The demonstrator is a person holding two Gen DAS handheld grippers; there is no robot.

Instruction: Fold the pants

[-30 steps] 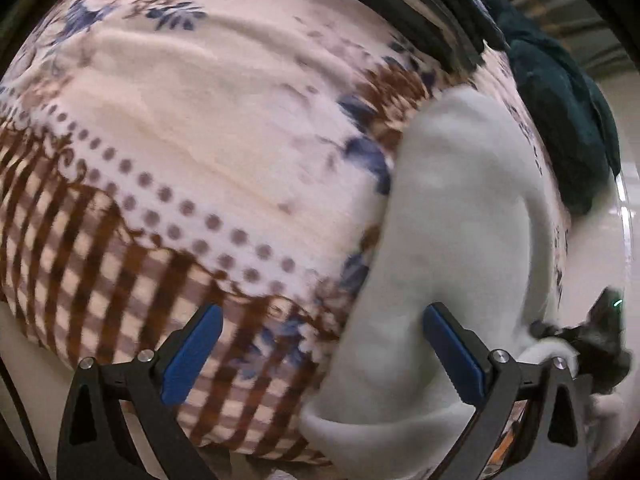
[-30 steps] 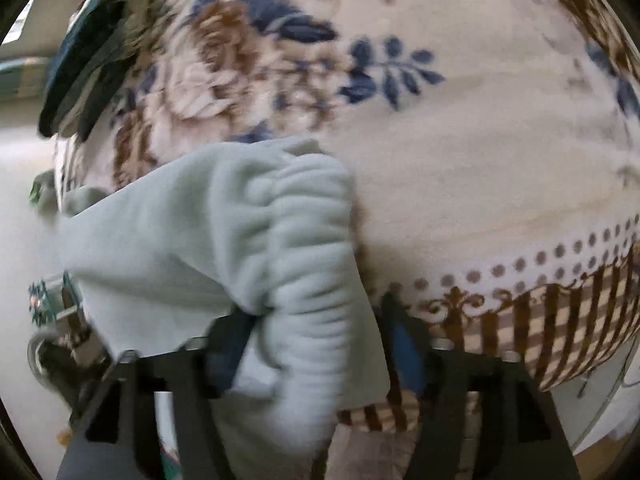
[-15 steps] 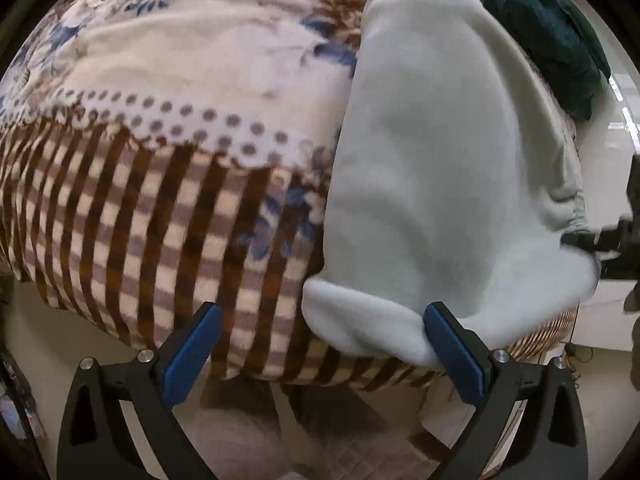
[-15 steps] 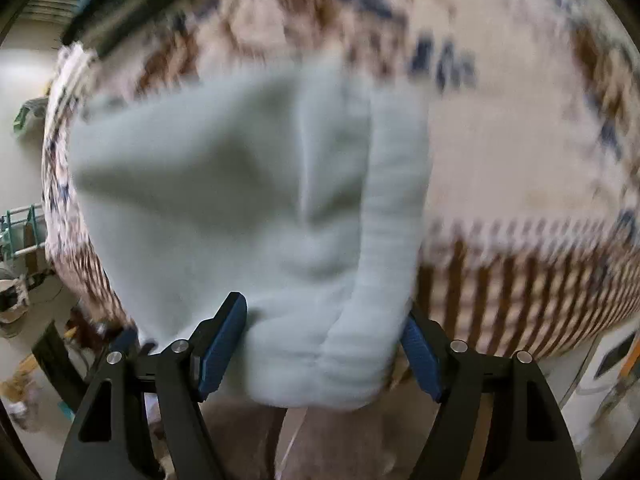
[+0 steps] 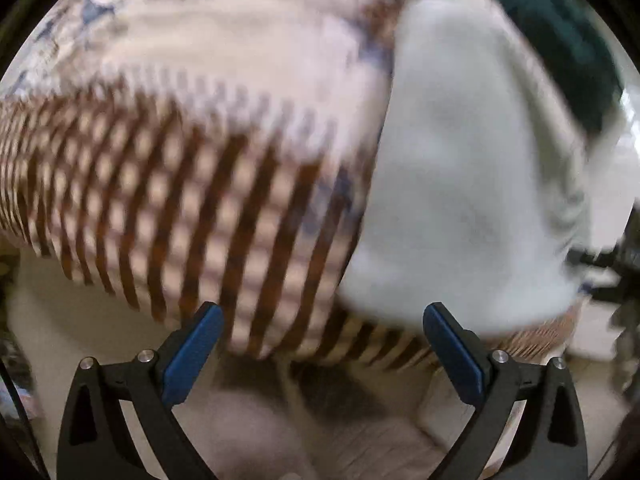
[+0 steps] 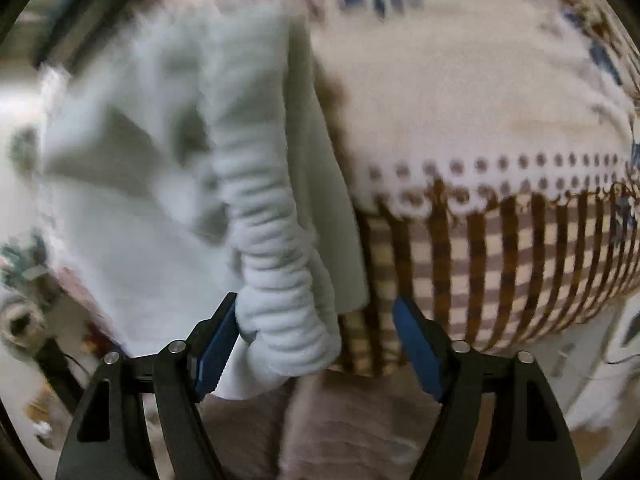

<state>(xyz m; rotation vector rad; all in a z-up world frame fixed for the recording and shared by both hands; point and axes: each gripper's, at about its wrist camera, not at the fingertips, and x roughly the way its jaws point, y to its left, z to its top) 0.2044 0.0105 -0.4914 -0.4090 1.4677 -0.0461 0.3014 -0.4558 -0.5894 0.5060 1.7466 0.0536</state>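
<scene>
i can read no text, label, brand or number anywhere; both my views are blurred, and the blanket carries only flowers, dots and stripes.

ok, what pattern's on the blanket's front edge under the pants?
Brown and cream plaid stripes below a row of brown dots on the floral fleece blanket; clearest in the right wrist view.
</scene>
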